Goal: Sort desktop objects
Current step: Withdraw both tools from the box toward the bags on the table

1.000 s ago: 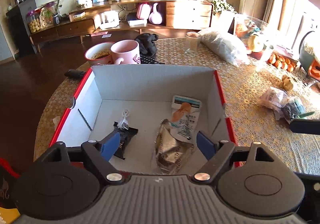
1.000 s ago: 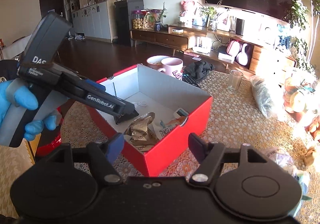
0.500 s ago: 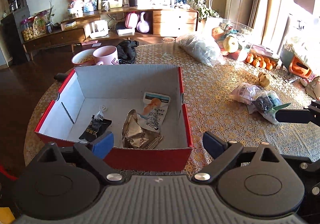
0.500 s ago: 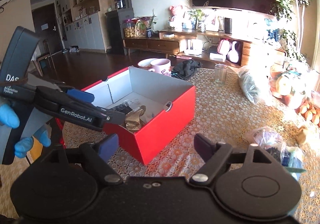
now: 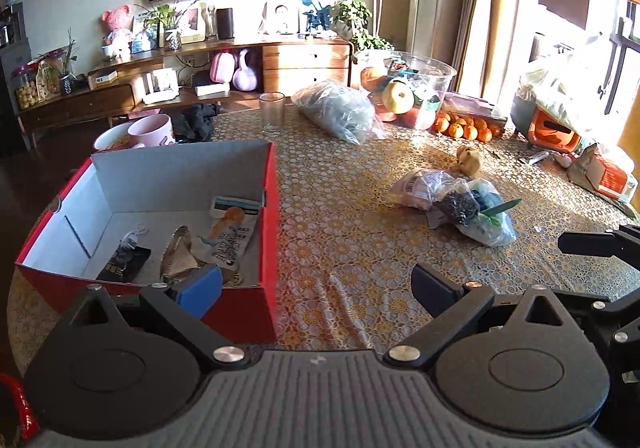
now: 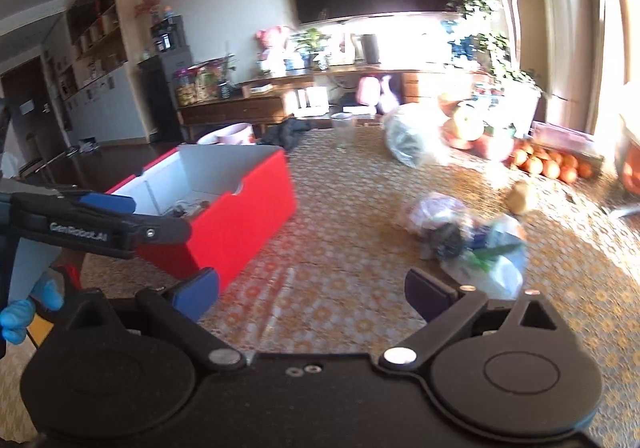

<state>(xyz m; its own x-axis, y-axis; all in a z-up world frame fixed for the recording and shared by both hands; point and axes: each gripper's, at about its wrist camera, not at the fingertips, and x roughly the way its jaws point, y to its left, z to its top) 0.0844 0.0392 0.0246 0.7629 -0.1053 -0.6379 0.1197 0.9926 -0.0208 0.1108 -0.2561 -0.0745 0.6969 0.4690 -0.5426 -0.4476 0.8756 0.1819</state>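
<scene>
**Both claws spread, nothing grasped**

My left gripper [image 5: 316, 286] and right gripper [image 6: 312, 290] (jaws just widened) hover empty over the lace-patterned tablecloth [image 5: 360, 248]. Crinkled plastic bags [image 5: 460, 204] lie far right; the red cardboard box [image 5: 240, 308] sits left.

Red box [image 5: 240, 312] with packets, wide-open left gripper [image 5: 316, 284], perhaps bagged snacks [image 5: 460, 204] beyond.

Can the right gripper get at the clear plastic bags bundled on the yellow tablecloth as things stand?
Probably yes: the right gripper stands open and empty, only bare yellow tablecloth lies before the clear plastic bags, and the red box sits off to the side.
</scene>
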